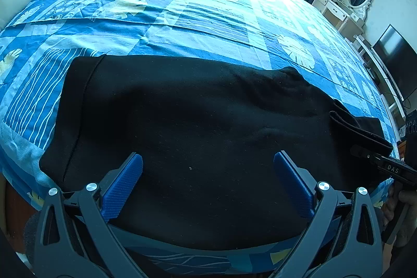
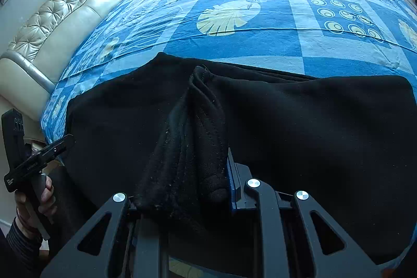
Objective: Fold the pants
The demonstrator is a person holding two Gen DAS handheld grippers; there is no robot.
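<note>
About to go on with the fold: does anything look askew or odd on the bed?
Mostly tidy. The black pants lie flat on the blue bedspread, but the right gripper clamps a bunched, lint-speckled fold of them, and the far edge near it is rumpled. The left gripper hangs open above the cloth.

The bed (image 1: 182, 7) in front of me is covered by a blue patchwork sheet (image 2: 286, 43), with squares in darker and lighter blue, pale leaf prints, rings of small circles and white wavy lines. The sheet lies mostly flat, with a few long creases running across it. A padded, buttoned cream headboard (image 2: 60, 12) closes one end of the bed. Directly on the sheet, near my edge, lie the black pants (image 1: 195, 108), spread wide across the bed with most of the cloth flat on it and part of it bunched into a raised fold.
</note>
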